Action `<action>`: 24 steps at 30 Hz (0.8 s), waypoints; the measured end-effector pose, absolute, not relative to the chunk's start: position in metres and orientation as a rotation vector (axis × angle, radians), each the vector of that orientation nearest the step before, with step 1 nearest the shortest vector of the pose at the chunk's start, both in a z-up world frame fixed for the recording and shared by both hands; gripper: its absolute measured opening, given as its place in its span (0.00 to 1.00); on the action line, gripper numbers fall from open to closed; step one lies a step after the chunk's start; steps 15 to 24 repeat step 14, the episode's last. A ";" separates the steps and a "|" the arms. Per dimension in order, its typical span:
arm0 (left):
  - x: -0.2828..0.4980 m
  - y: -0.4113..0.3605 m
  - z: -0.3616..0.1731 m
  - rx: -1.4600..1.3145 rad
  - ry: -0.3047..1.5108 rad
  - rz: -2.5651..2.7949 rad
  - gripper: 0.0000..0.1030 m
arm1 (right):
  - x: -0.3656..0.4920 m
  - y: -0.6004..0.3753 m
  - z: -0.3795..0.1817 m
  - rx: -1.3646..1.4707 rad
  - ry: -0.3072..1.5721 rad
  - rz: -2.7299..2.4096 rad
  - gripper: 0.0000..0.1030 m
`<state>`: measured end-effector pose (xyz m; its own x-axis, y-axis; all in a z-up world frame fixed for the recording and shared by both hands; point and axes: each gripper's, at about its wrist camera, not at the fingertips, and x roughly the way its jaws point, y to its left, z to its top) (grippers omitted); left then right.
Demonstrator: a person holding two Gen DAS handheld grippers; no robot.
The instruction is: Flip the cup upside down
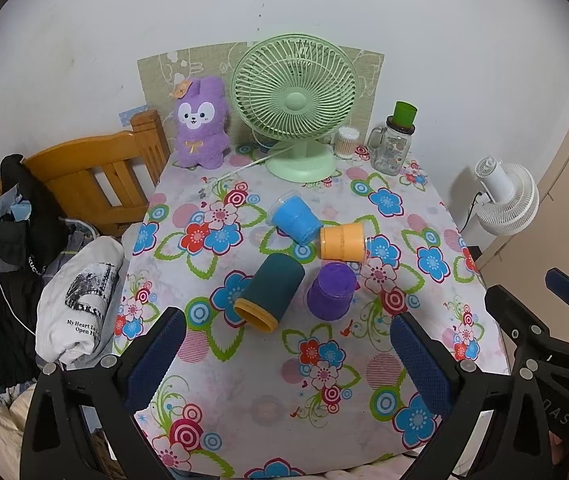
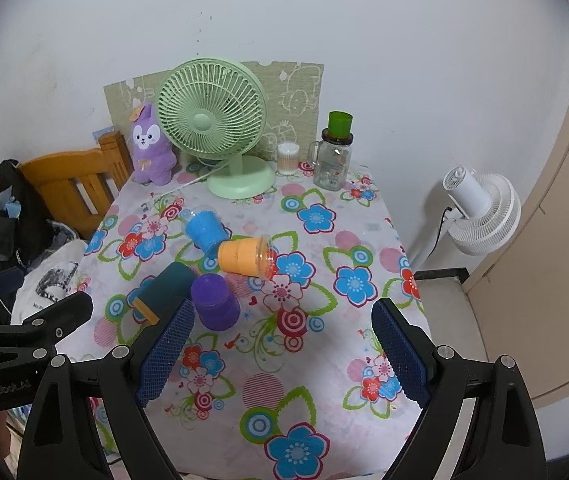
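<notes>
Several cups lie in the middle of a floral tablecloth (image 1: 268,384). A dark teal cup (image 1: 270,293) with a yellow rim lies on its side, mouth toward me; it also shows in the right wrist view (image 2: 166,291). A purple cup (image 1: 331,290) (image 2: 215,301) stands upside down beside it. An orange cup (image 1: 342,242) (image 2: 243,257) and a blue cup (image 1: 294,220) (image 2: 205,230) lie on their sides behind. My left gripper (image 1: 288,356) is open and empty, short of the teal cup. My right gripper (image 2: 284,354) is open and empty, near the purple cup.
A green desk fan (image 1: 294,106), a purple plush rabbit (image 1: 200,124), a cotton-swab jar (image 1: 346,142) and a glass mug jar with a green cup on top (image 1: 394,146) stand at the back. A wooden headboard (image 1: 96,176) and clothes are on the left, a white fan (image 1: 506,198) on the right.
</notes>
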<state>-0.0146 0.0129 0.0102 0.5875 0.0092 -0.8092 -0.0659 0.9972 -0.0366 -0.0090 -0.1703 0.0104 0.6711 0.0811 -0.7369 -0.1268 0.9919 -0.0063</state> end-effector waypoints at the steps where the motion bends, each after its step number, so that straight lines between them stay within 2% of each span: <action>1: -0.014 0.013 0.010 -0.067 0.945 0.044 1.00 | -0.009 -0.169 0.010 -0.060 0.830 0.118 0.89; 24: -0.003 0.014 0.000 -0.077 0.981 0.046 1.00 | 0.004 -0.163 0.000 -0.088 0.876 0.125 0.89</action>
